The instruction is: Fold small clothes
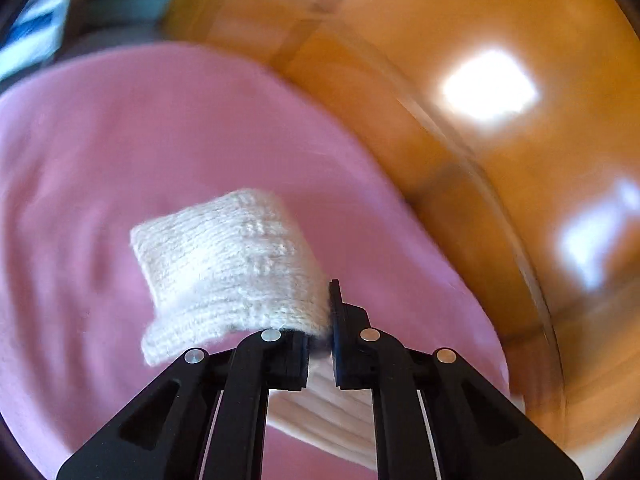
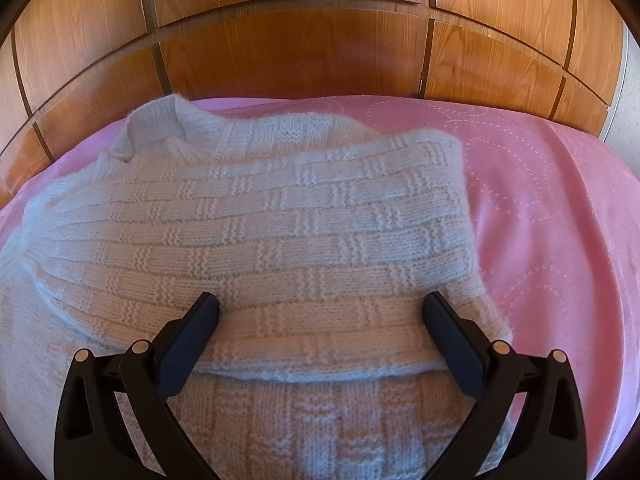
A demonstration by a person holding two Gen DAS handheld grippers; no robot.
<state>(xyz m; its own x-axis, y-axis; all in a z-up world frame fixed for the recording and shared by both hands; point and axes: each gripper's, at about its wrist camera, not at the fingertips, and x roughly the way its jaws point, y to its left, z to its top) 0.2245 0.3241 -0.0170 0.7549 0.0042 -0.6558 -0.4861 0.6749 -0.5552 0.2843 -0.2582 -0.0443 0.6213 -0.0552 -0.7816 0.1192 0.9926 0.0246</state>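
Observation:
A cream knitted sweater point(image 2: 280, 220) lies on a pink bedspread point(image 2: 540, 220), its collar point(image 2: 160, 120) at the far left and one side folded over the body. My right gripper point(image 2: 320, 300) stands open just over the folded layer near its front edge, with one finger on each side and nothing pinched. In the blurred left wrist view, my left gripper point(image 1: 320, 320) is shut on the sweater's knitted sleeve end point(image 1: 224, 256), which sticks out forward and to the left above the bedspread point(image 1: 120, 140). More cream knit point(image 1: 328, 408) shows under the jaws.
Wooden wardrobe panels point(image 2: 300, 52) rise right behind the bed's far edge and fill the right side point(image 1: 460, 80) of the left wrist view. Bare pink bedspread lies to the right of the sweater. Blurred blue and white shapes point(image 1: 36, 32) sit at the far left.

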